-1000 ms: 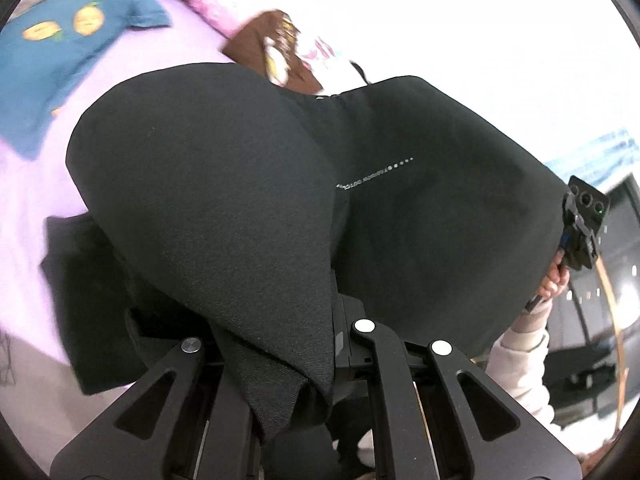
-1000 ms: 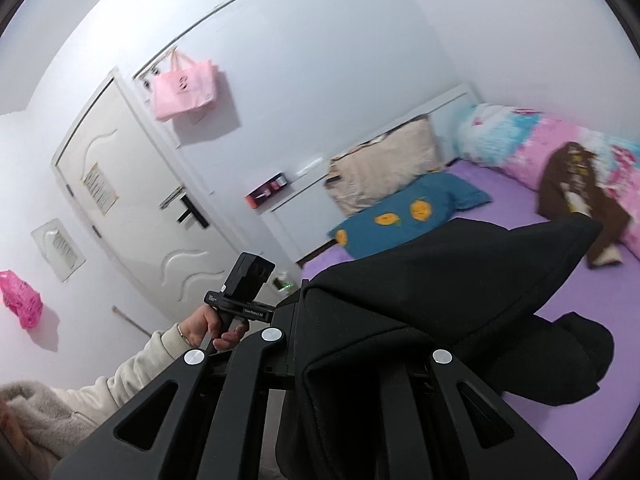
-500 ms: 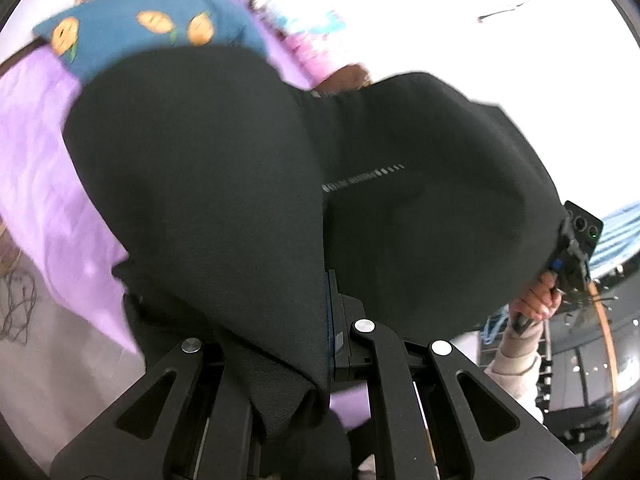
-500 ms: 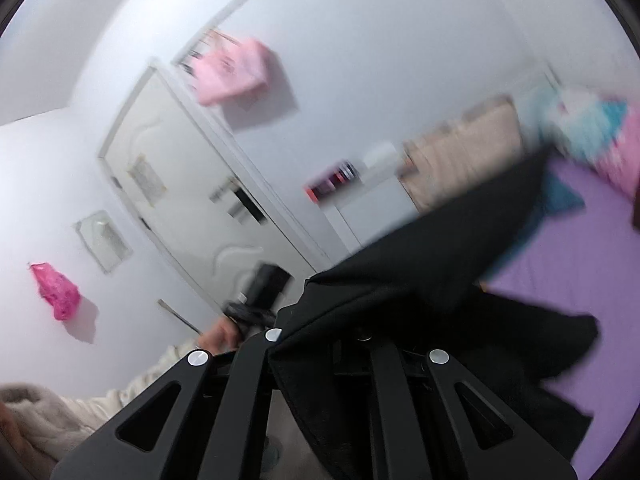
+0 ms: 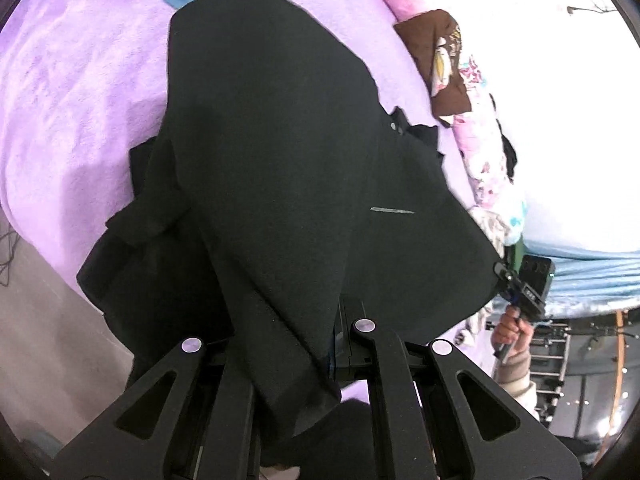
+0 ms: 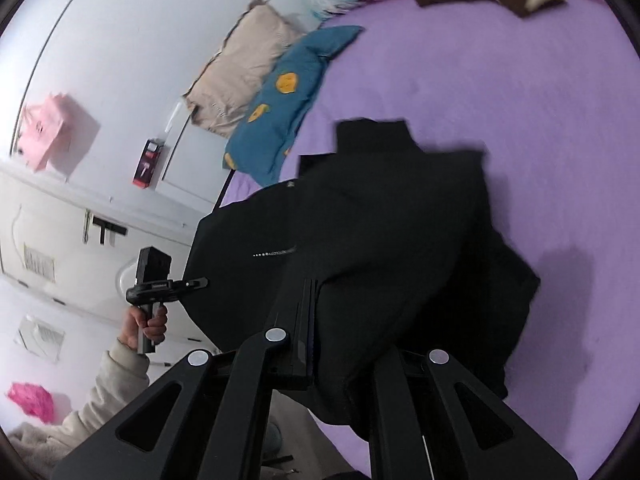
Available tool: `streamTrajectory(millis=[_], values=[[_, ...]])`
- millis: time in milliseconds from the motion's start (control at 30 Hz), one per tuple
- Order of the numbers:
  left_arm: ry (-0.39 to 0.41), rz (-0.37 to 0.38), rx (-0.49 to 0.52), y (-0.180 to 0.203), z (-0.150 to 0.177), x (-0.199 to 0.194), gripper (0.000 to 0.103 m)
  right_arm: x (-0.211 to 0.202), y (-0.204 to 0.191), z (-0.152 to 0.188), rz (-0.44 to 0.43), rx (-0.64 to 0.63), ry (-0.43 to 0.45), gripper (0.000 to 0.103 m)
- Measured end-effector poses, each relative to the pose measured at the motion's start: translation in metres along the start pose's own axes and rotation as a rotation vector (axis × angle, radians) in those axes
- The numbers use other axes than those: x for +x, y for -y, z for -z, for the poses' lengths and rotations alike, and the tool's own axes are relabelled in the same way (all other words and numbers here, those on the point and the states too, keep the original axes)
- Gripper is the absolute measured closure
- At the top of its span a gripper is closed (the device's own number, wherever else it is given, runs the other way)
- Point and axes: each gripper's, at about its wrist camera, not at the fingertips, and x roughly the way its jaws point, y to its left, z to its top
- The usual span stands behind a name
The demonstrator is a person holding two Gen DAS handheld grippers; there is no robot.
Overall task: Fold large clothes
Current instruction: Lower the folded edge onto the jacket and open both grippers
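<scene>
Now lower, black garment point(image 5: 280, 152) draped over purple bed point(image 5: 72, 92), both tongs clamping its fabric.

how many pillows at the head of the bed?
2: a beige pillow against the wall and a blue pillow with orange prints in front of it. The black garment may hide others.

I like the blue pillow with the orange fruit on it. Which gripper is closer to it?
Probably the left gripper, though it's close. The blue pillow lies past the black garment on the left gripper's side; the right gripper is farther along.
</scene>
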Motion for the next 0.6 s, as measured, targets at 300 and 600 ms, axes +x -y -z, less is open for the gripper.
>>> streamTrajectory(millis=[300, 600], values=[[0.096, 0.029, 0.037, 0.002, 0.012, -0.034, 0.097, -0.011, -0.067, -0.023, -0.049, -0.203, 0.037, 0.099], [0.087, -0.148, -0.041, -0.059, 0.020, -0.019, 0.087, 0.031, 0.021, -0.021, 0.134, -0.015, -0.010, 0.099]])
